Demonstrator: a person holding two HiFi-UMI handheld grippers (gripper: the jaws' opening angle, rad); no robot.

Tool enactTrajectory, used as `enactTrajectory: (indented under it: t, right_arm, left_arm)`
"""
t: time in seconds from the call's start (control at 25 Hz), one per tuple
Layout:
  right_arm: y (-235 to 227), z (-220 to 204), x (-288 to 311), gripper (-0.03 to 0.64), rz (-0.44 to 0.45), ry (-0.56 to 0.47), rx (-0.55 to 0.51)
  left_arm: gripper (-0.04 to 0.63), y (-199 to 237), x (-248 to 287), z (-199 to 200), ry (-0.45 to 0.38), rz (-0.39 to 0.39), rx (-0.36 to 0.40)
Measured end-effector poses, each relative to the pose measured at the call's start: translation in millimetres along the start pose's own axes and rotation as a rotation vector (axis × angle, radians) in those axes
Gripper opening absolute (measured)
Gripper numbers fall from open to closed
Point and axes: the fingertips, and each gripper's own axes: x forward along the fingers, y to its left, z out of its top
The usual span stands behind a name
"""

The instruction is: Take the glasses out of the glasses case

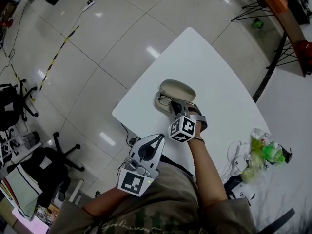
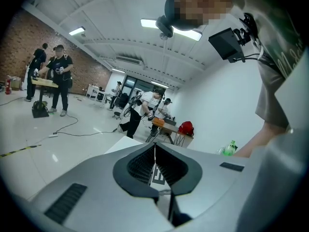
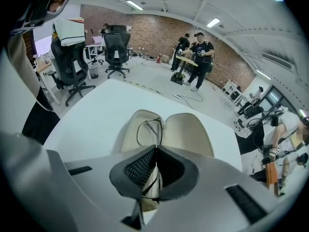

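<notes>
An open beige glasses case (image 1: 179, 88) lies on the white table (image 1: 214, 67), near its left edge. Black thin-rimmed glasses (image 1: 165, 100) rest in the case's lower half. In the right gripper view one lens (image 3: 149, 130) shows in the left shell of the case (image 3: 189, 132), and a thin black part of the frame runs between the jaws. My right gripper (image 1: 175, 107) (image 3: 155, 152) is shut on the glasses at the case's near end. My left gripper (image 1: 157, 139) (image 2: 155, 147) hangs off the table by my body, shut on nothing.
Green bottles (image 1: 262, 149) and white cables (image 1: 235, 156) crowd the table's right end. Below the table's left edge is tiled floor with an office chair (image 1: 54, 155). Several people (image 3: 198, 57) stand far off by the brick wall.
</notes>
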Motion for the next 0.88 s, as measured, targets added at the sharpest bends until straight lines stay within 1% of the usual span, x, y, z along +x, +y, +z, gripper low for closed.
enactTrajectory:
  t: [0.2, 0.36, 0.48, 0.6, 0.76, 0.88]
  right_arm:
    - [0.3, 4.1, -1.9, 0.018, -0.001, -0.006, -0.025]
    - [0.0, 6.8, -7.0, 0.018, -0.013, -0.02, -0.023]
    - [1.8, 6.2, -10.1, 0.018, -0.005, -0.026, -0.011]
    - [-0.8, 7.0, -13.5, 0.018, -0.008, -0.032, -0.022]
    - [-6.1, 7.8, -22.8, 0.018, -0.026, -0.038, -0.03]
    - [-10.1, 11.0, -31.9, 0.018, -0.04, -0.056, -0.01]
  left_arm:
    - [0.008, -4.3, -3.6, 2.3, 0.002, 0.006, 0.009]
    - [0.008, -7.6, -6.7, 0.5, 0.002, 0.017, 0.014]
    - [0.008, -9.0, -8.8, 0.4, 0.009, 0.046, 0.017]
    - [0.008, -8.9, -11.4, 4.1, -0.011, 0.081, 0.005]
    - [0.008, -16.7, -17.6, 6.8, -0.015, 0.083, 0.027]
    - [0.008, -18.8, -21.0, 13.7, -0.033, 0.097, 0.04]
